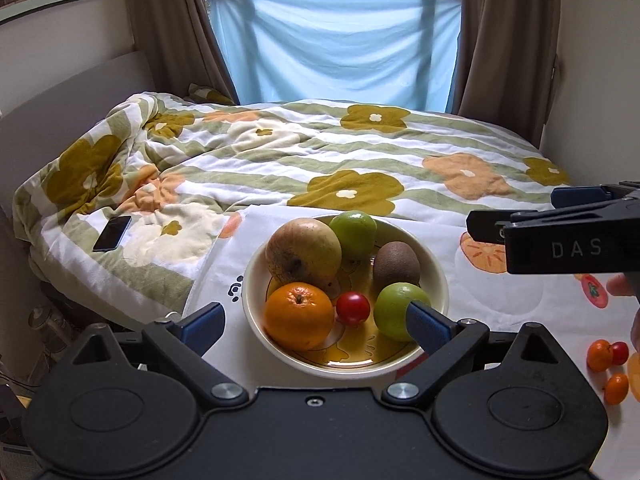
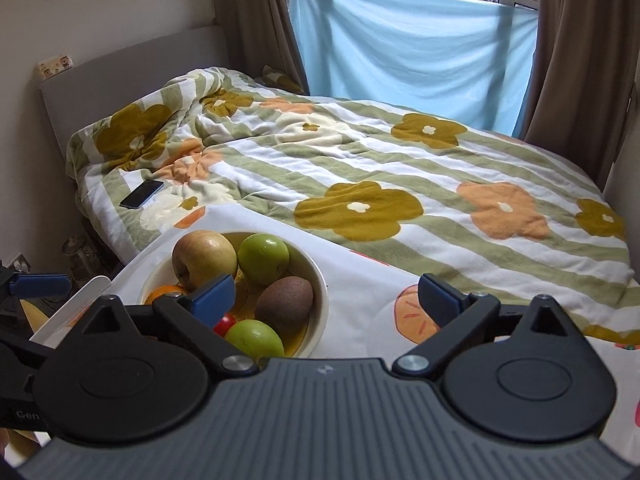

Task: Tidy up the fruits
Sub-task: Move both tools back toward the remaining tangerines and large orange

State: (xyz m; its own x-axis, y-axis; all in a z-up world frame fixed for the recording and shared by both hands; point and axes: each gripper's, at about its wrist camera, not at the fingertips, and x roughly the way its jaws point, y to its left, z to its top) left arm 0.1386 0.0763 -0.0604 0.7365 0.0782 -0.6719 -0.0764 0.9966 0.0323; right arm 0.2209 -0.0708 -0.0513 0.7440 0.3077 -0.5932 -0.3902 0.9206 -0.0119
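A cream bowl [image 1: 440, 276] [image 2: 320, 292] stands on a white printed cloth [image 1: 520, 312]. It holds a yellowish apple [image 1: 304, 252], two green apples [image 1: 354, 234] [image 1: 394, 310], a kiwi [image 1: 396, 264], an orange [image 1: 299, 316] and a cherry tomato [image 1: 353, 308]. My left gripper [image 1: 316, 324] is open in front of the bowl's near side, holding nothing. My right gripper [image 2: 326, 300] is open and empty just right of the bowl; in the left wrist view the right gripper [image 1: 512, 211] hangs at the right edge. Two small orange fruits [image 1: 600, 354] and a tomato [image 1: 619, 353] lie loose on the cloth at far right.
A flowered blanket [image 1: 360, 152] covers the bed beyond the cloth. A dark phone [image 1: 113, 233] [image 2: 142, 194] lies on it at the left. Behind are a blue sheet [image 1: 340, 48] and brown curtains. A person's fingers [image 1: 620, 284] show under the right gripper.
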